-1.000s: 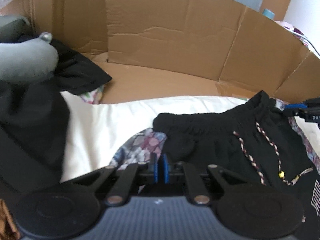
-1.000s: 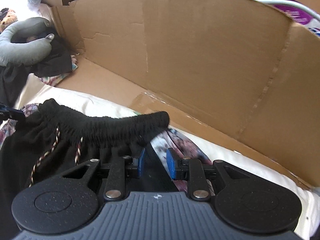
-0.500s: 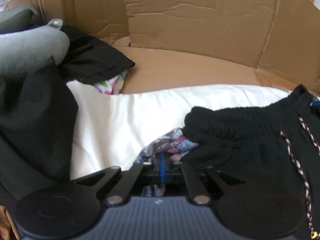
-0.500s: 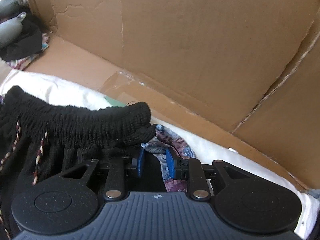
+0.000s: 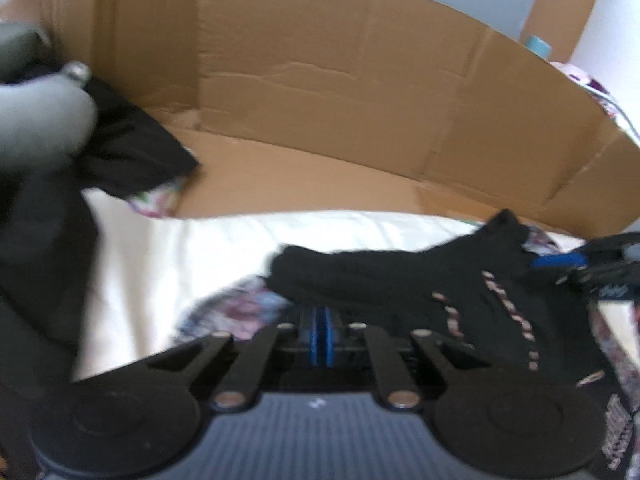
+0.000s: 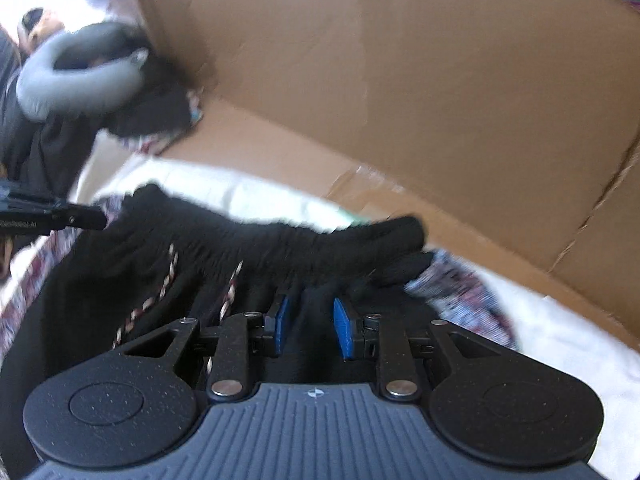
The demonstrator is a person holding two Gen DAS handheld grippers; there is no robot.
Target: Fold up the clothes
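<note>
The left gripper (image 5: 319, 334) is clenching one end of the black shorts (image 6: 248, 248) waistband and the right gripper (image 6: 308, 328) is gripping fabric near the other end, so the garment is staying stretched across the white bedding (image 5: 192, 248) beside the cardboard wall (image 6: 400, 80), apparently ready for folding.

Compared with half a second ago, both wrist views swing back: the black shorts (image 5: 384, 276) sit further right in the left view, the right gripper (image 5: 560, 260) reappears at its edge, and the grey neck pillow (image 6: 76, 76) returns in the right view
</note>
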